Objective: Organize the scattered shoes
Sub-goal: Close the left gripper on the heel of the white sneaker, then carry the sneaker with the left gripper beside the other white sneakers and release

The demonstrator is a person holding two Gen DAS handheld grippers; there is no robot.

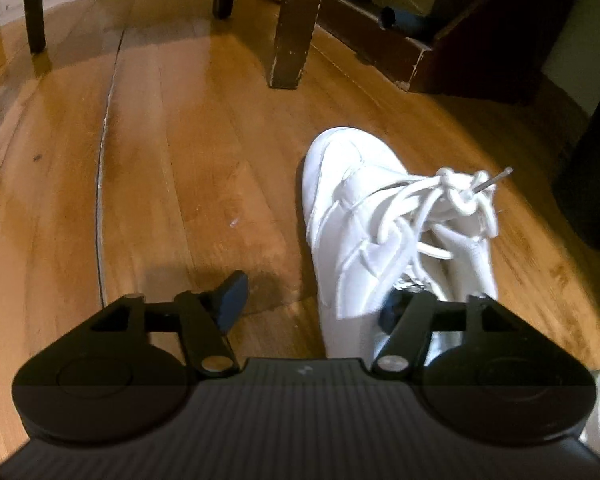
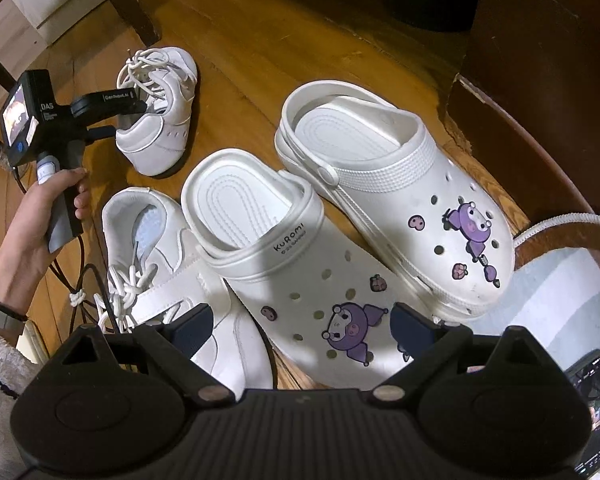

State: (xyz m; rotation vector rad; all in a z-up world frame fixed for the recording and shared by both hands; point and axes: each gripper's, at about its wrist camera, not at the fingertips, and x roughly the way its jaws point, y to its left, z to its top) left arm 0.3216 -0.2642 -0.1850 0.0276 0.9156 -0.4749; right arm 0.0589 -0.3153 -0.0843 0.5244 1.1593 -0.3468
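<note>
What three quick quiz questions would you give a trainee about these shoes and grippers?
1. True or false: the two clogs lie side by side.
2. The left gripper is at: A) the far sneaker; B) a clog; C) the near sneaker.
3. Fill in: the right gripper has its jaws ____.
Key: 1 true; 2 A; 3 open.
</note>
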